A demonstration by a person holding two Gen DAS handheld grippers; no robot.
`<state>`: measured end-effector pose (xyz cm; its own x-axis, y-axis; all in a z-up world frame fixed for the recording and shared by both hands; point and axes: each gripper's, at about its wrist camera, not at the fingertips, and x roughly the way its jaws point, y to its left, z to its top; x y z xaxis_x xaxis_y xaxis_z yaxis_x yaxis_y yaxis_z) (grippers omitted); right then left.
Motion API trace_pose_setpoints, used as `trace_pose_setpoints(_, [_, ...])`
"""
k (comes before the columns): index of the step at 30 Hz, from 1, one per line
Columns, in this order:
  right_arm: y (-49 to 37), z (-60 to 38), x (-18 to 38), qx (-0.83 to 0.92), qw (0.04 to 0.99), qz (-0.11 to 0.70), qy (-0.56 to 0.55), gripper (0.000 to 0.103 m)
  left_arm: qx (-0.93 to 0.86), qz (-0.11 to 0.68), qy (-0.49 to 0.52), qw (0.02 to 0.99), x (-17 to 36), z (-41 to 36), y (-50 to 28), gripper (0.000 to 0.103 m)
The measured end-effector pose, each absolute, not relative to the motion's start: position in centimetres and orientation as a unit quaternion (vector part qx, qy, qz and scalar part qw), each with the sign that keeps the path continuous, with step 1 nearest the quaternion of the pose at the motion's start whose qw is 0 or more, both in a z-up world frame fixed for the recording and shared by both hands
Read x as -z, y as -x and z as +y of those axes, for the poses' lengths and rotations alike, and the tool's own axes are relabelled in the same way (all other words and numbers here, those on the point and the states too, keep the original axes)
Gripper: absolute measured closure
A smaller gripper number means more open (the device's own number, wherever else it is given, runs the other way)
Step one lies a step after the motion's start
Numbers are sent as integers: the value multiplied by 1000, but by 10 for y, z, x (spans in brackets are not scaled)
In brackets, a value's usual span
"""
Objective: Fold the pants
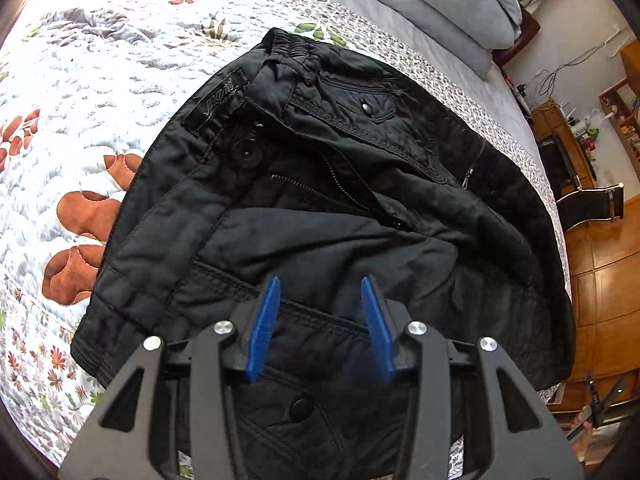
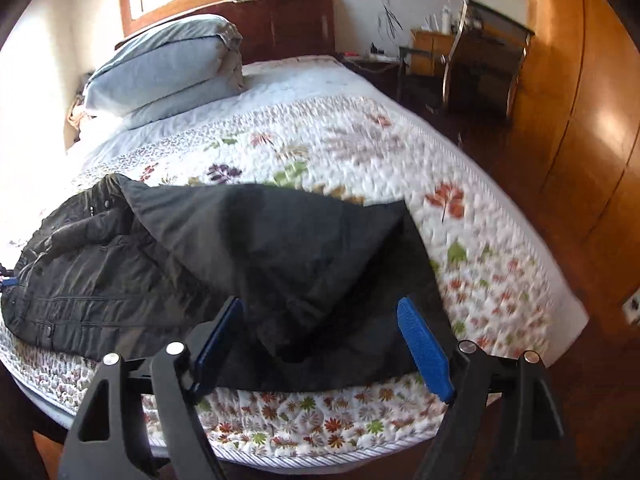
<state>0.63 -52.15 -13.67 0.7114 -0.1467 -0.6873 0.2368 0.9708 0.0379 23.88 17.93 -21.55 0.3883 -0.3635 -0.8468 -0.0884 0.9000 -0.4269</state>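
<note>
**Pants lie across the bed edge, waist toward the left tool, leg end toward the right**

The black padded pants (image 1: 320, 184) lie on the white quilted bedspread with leaf prints (image 1: 80, 120), near the bed's front edge. Their waistband, open zip fly and snap button face up in the left wrist view, directly ahead of the left tool (image 1: 322, 328). The long axis seems to run sideways along the bed edge: in the right wrist view the bulky waist part sits to the left, and a flatter, smoother black panel (image 2: 304, 264) spreads toward the right tool (image 2: 320, 340), its corner reaching out over the quilt.

The left tool stands with its blue fingers (image 1: 262, 332) moderately apart, hovering over the seat area and gripping nothing. The right tool is spread wide, its blue fingers (image 2: 424, 348) on either side of the panel's near hem, which hangs between them; whether cloth touches either finger cannot be told.

The right tool is nearer the free leg end, so the coming fold likely means carrying that end leftward toward the waist. Grey folded bedding (image 2: 168, 72) lies well apart at the headboard.
</note>
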Motion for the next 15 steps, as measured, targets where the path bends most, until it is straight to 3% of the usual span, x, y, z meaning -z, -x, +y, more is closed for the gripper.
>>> trace_pose_setpoints(3, [-67, -469, 88, 17, 941, 338, 6, 13, 93, 538, 208, 811, 213, 172, -232, 55])
trace_pose_setpoints(6, [-156, -405, 69, -87, 938, 330, 58, 13, 102, 524, 221, 816, 208, 167, -227, 53])
trace_pose_setpoints(9, [-257, -336, 91, -175, 909, 368, 89, 13, 100, 513, 214, 825, 201, 164, -224, 46])
trace_pose_setpoints(11, [-315, -301, 118, -200, 887, 406, 97, 13, 90, 507, 205, 833, 196, 160, -219, 34])
trace_pose_setpoints(15, [-389, -258, 183, -209, 839, 492, 101, 14, 86, 494, 215, 838, 188, 158, -207, 22])
